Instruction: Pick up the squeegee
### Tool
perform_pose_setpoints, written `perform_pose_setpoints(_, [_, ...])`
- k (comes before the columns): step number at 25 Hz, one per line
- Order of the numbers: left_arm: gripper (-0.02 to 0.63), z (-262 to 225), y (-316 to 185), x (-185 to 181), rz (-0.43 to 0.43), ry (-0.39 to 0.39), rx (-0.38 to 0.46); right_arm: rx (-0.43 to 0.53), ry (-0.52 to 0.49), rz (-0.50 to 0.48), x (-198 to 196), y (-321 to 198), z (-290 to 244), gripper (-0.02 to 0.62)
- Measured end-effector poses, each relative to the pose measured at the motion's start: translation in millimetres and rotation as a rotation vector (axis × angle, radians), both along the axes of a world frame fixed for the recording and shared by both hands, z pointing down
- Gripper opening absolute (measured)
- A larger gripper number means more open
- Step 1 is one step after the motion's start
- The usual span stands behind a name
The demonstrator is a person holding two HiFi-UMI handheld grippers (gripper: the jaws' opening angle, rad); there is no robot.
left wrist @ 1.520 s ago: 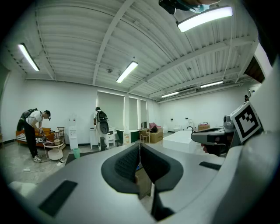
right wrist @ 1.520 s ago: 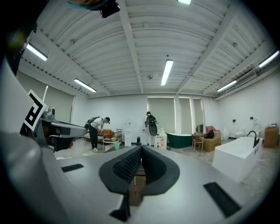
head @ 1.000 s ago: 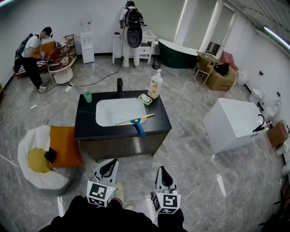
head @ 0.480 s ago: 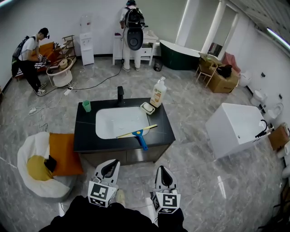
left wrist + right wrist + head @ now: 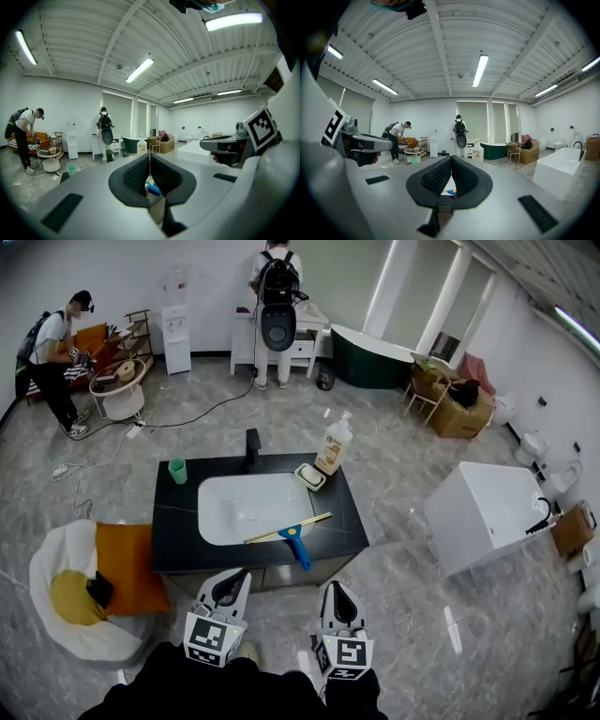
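Observation:
The squeegee (image 5: 294, 540), blue handle and long pale blade, lies across the front rim of the white basin (image 5: 234, 507) in a black vanity top (image 5: 173, 521); its handle points toward the front edge. My left gripper (image 5: 239, 575) and right gripper (image 5: 337, 588) hover side by side just short of the vanity's front, both shut and empty. In the left gripper view the left gripper (image 5: 150, 155) has its jaws meeting in a line, with a bit of the blue handle (image 5: 154, 190) showing below them. The right gripper (image 5: 451, 160) looks the same in the right gripper view.
On the vanity stand a black faucet (image 5: 252, 446), a green cup (image 5: 177, 470), a soap bottle (image 5: 333, 444) and a soap dish (image 5: 310, 476). A beanbag with an orange cushion (image 5: 84, 577) lies left, a white tub (image 5: 483, 512) right. Two people work at the far wall.
Both grippers have moved forward toward the vanity, which now sits lower and closer in the head view. Their jaws stayed shut. The squeegee has not moved on the counter.

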State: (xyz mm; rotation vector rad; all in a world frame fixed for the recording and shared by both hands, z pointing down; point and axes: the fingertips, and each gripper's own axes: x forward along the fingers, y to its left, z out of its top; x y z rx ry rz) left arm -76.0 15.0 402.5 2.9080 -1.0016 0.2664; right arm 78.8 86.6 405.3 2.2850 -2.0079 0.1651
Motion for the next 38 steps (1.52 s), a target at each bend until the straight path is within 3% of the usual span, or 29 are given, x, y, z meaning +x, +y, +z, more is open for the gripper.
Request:
perform_pose_setpoints(10, [0.026, 11.7, -45.6, 3.2, -0.001, 0.003, -0.009, -0.007, 0.008, -0.009, -0.6, -46.5, 6.0, 0.015])
perform_pose_setpoints(16, [0.026, 15.6, -71.0, 21.4, -0.017, 0.011, -0.014, -0.027, 0.009, -0.029, 19.5, -76.4, 17.1, 0.015])
perform_pose_setpoints(25, [0.026, 31.8, -130.7, 50.0, -0.133, 0.002, -0.05, -0.058, 0.003, -0.149, 56.6, -158.6, 29.6, 0.015])
perform_pose_setpoints(38, [0.026, 106.2, -190.0, 77.3, -0.281, -0.071, -0.213, -0.246, -0.06, -0.294, 85.8, -241.1, 121.9, 0.015])
